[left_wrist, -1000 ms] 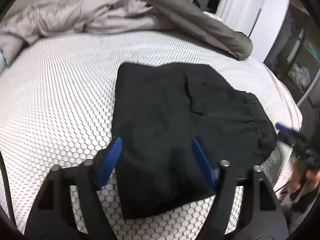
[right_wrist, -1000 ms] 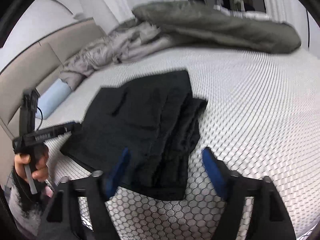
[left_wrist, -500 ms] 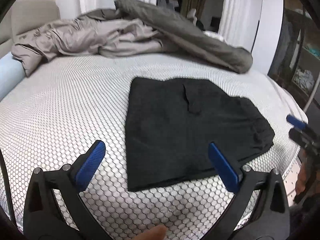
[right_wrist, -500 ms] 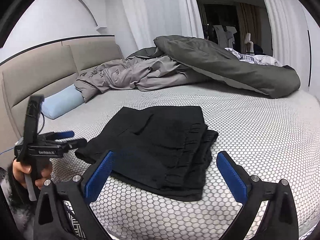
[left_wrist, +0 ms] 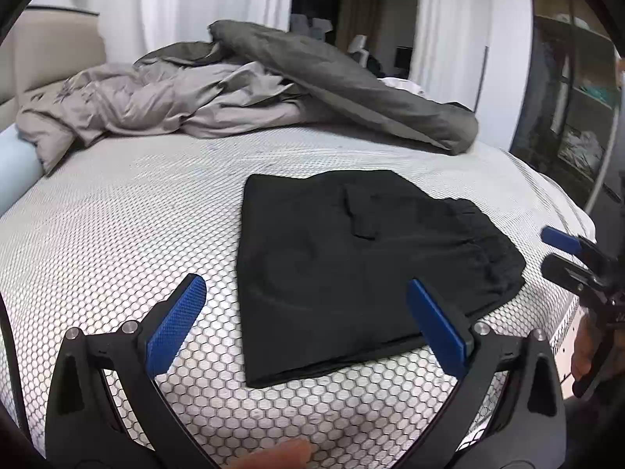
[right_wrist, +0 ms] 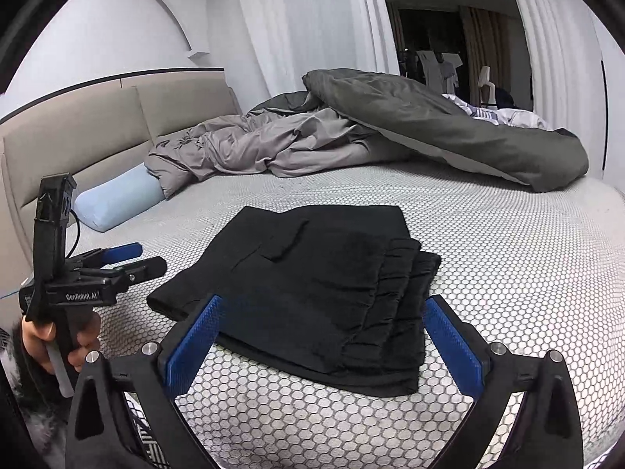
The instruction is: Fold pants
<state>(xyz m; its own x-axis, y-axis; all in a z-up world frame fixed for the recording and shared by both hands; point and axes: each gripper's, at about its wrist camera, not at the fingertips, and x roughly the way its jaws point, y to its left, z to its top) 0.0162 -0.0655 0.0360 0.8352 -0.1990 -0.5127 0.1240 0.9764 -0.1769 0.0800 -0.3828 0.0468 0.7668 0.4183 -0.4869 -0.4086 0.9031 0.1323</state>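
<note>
Black pants [left_wrist: 351,262] lie folded into a flat rectangle on the honeycomb-patterned mattress [left_wrist: 117,226]; in the right wrist view the pants [right_wrist: 312,293] show their gathered waistband layers stacked on the right side. My left gripper [left_wrist: 308,316] stands wide open just short of the fold's near edge, nothing between its blue pads [left_wrist: 175,324]. My right gripper [right_wrist: 320,336] is also wide open at the waistband end, not touching the cloth. Each gripper appears in the other's view, the right one [left_wrist: 566,250] at the bed's right edge and the left one [right_wrist: 117,262] in a hand.
A rumpled grey duvet [left_wrist: 242,90] and a darker cover [right_wrist: 449,133] are piled at the back of the bed. A light blue pillow [right_wrist: 117,203] lies by the beige headboard [right_wrist: 78,133]. Dark shelving [left_wrist: 574,97] stands to the right, curtains [right_wrist: 304,23] behind.
Both grippers opened wide and drew back from the pants, leaving the folded cloth lying flat. Both views tilted up, showing more of the room.
</note>
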